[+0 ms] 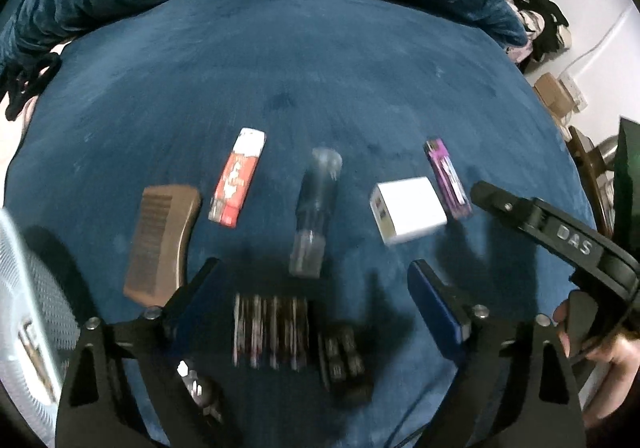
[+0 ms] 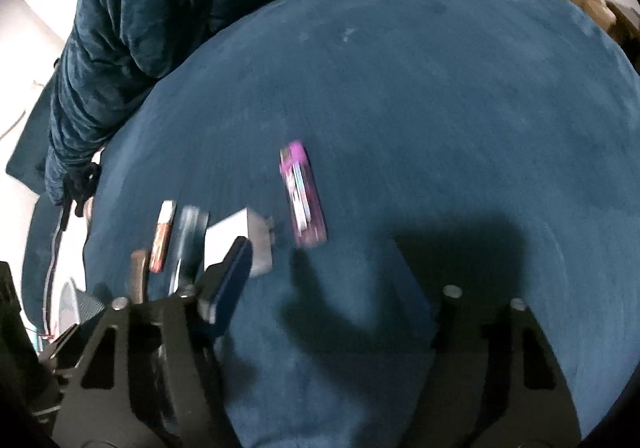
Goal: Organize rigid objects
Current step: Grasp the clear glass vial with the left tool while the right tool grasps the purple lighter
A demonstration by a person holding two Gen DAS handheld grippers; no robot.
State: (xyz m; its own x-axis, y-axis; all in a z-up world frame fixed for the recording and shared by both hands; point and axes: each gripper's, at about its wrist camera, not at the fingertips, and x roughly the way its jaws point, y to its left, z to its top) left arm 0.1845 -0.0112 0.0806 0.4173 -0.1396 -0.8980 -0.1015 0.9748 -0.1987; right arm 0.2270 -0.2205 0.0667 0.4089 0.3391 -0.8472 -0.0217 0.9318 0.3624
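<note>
A comb (image 1: 160,244), red box (image 1: 237,177), white charger (image 1: 408,210) and purple lighter (image 1: 448,178) lie in a row on the blue bed (image 1: 320,68). Left tongs (image 1: 316,308) and right tongs (image 2: 324,288) hover apart, empty.

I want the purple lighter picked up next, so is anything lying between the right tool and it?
Nothing visible does. In the right wrist view the purple lighter lies ahead of the open right tool, with only bare blue bedcover and shadow between them. The white charger block sits off to the left, apart from the lighter.
</note>
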